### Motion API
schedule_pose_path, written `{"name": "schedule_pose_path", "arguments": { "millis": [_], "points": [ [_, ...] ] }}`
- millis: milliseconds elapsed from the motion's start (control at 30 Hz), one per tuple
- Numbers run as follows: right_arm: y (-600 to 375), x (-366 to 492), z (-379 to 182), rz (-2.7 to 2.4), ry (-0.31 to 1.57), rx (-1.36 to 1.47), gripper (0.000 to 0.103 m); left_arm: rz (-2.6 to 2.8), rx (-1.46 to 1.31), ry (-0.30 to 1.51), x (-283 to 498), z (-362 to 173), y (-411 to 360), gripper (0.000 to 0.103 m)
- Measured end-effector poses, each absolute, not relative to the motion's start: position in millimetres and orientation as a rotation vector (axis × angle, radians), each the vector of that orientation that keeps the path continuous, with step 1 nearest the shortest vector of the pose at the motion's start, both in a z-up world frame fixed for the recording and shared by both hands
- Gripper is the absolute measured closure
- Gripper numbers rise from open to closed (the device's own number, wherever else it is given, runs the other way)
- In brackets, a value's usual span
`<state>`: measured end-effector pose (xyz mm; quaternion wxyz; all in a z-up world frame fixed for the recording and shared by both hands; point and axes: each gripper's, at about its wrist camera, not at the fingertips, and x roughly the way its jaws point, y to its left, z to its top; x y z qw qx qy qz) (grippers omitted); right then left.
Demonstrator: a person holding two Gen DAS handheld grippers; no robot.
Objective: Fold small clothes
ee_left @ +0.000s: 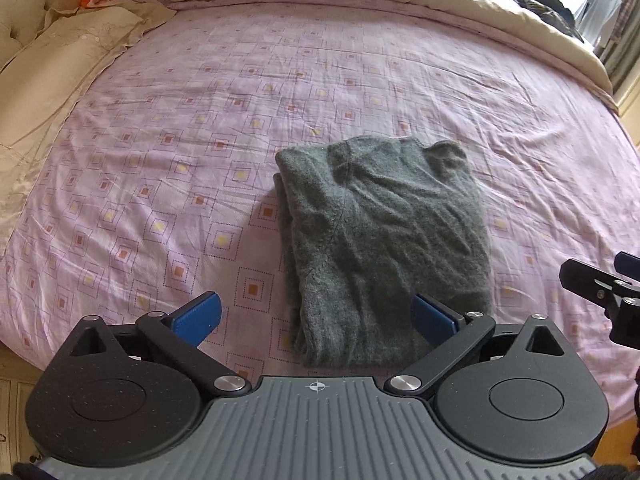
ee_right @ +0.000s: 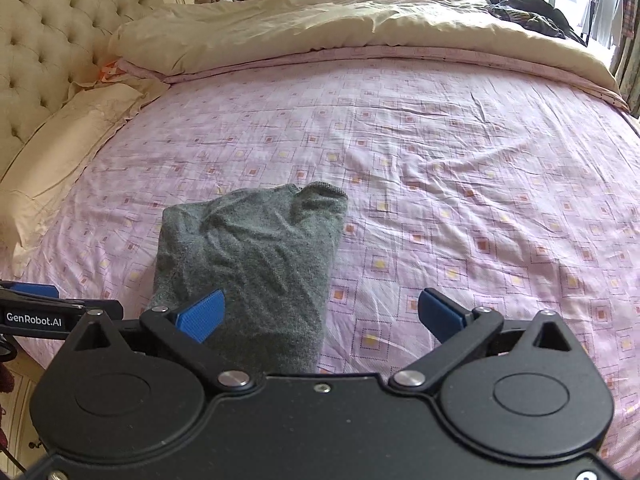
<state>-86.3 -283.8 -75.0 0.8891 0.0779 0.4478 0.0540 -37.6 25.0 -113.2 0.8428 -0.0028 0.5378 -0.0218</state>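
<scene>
On the left hand-held gripper (ee_right: 32,304) (both spread, empty), white lettering reads "GenRobot.AI".

The grey sweater's (ee_right: 248,256) near end is hidden behind the right hand-held gripper (ee_right: 320,316).

The pink sheet (ee_right: 460,168) lies open right of and beyond the folded grey sweater (ee_right: 248,248). A beige duvet (ee_right: 320,28) banks the far edge; pillows (ee_right: 68,136) crowd the left.
</scene>
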Motion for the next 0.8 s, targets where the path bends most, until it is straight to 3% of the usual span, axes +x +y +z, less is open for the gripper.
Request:
{"name": "schedule_pose_path", "arguments": {
  "millis": [367,800],
  "points": [
    [-286.2,-101.1,-49.1,0.174,0.829,0.143,0.001,0.118,0.116,1.076,-45.7,-83.2,13.9,0.001],
    [-285.0,-113.2,-31.5,0.129,0.809,0.109,0.001,0.027,0.06,1.044,-55.5,-65.3,5.8,0.001]
  ]
}}
